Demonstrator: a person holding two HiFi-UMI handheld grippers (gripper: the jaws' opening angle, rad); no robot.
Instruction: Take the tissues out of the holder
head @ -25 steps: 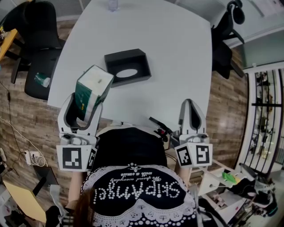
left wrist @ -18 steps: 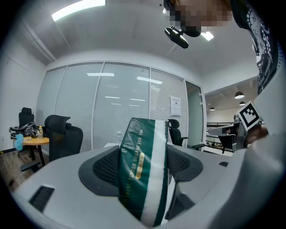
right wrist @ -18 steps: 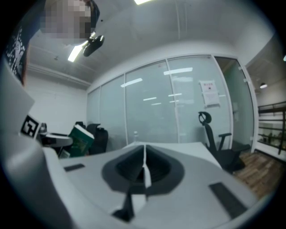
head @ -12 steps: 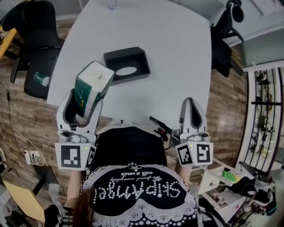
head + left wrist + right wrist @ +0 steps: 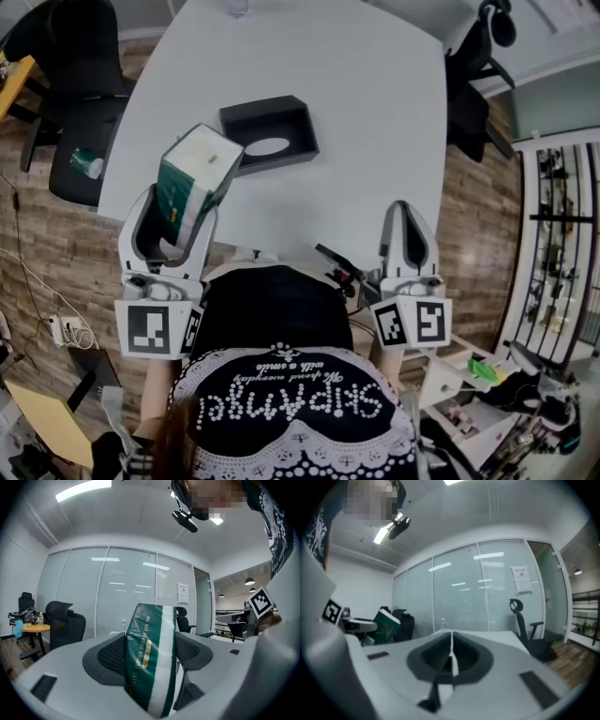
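A green and white pack of tissues (image 5: pixel 192 187) is held up over the table's near left corner, clamped in my left gripper (image 5: pixel 176 217). In the left gripper view the tissue pack (image 5: pixel 150 656) fills the gap between the jaws, squeezed on both sides. The black tissue holder (image 5: pixel 268 136) lies on the white table (image 5: pixel 375 112) just beyond the pack, its oval opening showing white. My right gripper (image 5: pixel 406 246) hangs at the table's near edge, shut, with nothing in it; in the right gripper view its jaws (image 5: pixel 452 660) meet in a thin line.
Black office chairs stand at the left (image 5: pixel 89 112) and far right (image 5: pixel 473 94) of the table. A clear bottle (image 5: pixel 239 9) stands at the table's far edge. Wood floor surrounds the table, with shelving (image 5: pixel 562 206) on the right.
The left gripper has lifted the tissue pack slightly up and away from the holder. The right gripper has hardly moved.
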